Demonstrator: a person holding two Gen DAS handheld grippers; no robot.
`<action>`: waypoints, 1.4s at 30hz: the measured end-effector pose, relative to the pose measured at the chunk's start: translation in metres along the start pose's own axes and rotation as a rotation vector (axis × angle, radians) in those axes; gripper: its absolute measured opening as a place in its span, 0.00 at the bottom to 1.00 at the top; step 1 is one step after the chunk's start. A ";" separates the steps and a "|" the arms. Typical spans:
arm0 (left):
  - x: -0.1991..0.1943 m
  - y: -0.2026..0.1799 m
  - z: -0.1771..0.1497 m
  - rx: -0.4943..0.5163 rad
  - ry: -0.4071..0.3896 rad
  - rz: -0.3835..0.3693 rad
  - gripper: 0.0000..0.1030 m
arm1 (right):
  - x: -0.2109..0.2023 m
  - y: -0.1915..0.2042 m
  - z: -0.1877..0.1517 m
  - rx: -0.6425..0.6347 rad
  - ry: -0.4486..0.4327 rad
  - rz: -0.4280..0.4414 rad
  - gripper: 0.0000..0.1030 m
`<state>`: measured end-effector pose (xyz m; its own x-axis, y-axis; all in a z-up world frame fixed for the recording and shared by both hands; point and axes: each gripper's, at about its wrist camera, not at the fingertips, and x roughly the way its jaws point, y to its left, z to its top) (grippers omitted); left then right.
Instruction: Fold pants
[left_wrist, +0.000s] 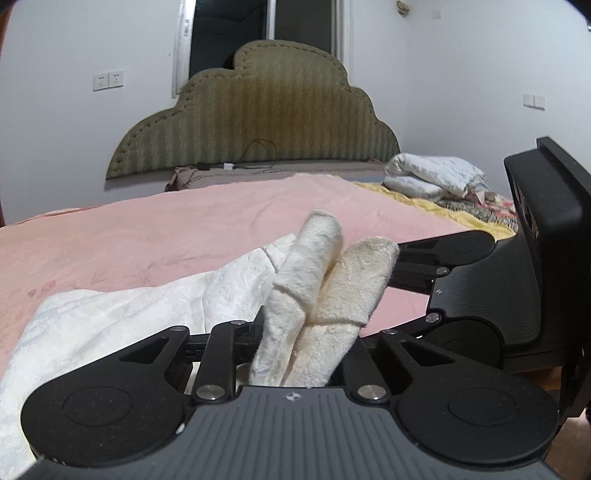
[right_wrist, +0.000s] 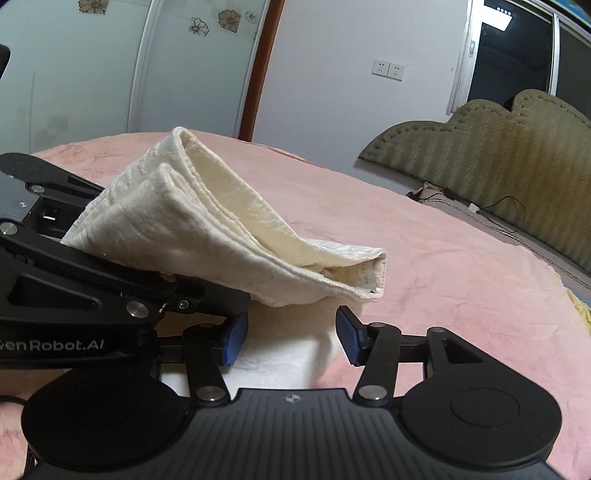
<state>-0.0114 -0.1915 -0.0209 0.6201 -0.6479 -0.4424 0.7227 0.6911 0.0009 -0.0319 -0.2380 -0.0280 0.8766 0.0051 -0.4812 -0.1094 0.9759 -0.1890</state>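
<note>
The white textured pants (left_wrist: 122, 314) lie bunched on the pink bedspread (left_wrist: 166, 236). My left gripper (left_wrist: 314, 328) is shut on a doubled fold of the pants, and the cloth hides its fingertips. In the right wrist view the same fold (right_wrist: 229, 229) sticks out of the left gripper's body (right_wrist: 74, 280) and hangs above the bed. My right gripper (right_wrist: 291, 336) is open, its blue pads (right_wrist: 234, 338) spread just below the hanging fold, not touching it. The right gripper's body (left_wrist: 524, 273) shows at the right of the left wrist view.
The olive padded headboard (left_wrist: 255, 114) stands at the far end of the bed. Folded white bedding (left_wrist: 432, 173) lies on a yellow patterned quilt at the far right. A cable (right_wrist: 506, 214) runs along the headboard. A door (right_wrist: 199, 70) is behind.
</note>
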 end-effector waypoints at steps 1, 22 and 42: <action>0.000 -0.001 -0.001 0.007 0.014 0.000 0.24 | -0.001 0.000 -0.003 -0.003 0.015 -0.009 0.53; -0.079 0.084 -0.027 0.012 -0.031 0.187 0.85 | -0.070 -0.023 -0.006 0.371 -0.089 -0.028 0.63; -0.099 0.165 -0.066 -0.267 0.056 0.297 0.86 | -0.039 0.027 0.000 0.272 -0.031 -0.054 0.96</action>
<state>0.0264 0.0076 -0.0365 0.7671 -0.3944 -0.5060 0.4054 0.9093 -0.0941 -0.0688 -0.2120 -0.0142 0.8922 -0.0464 -0.4492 0.0644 0.9976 0.0249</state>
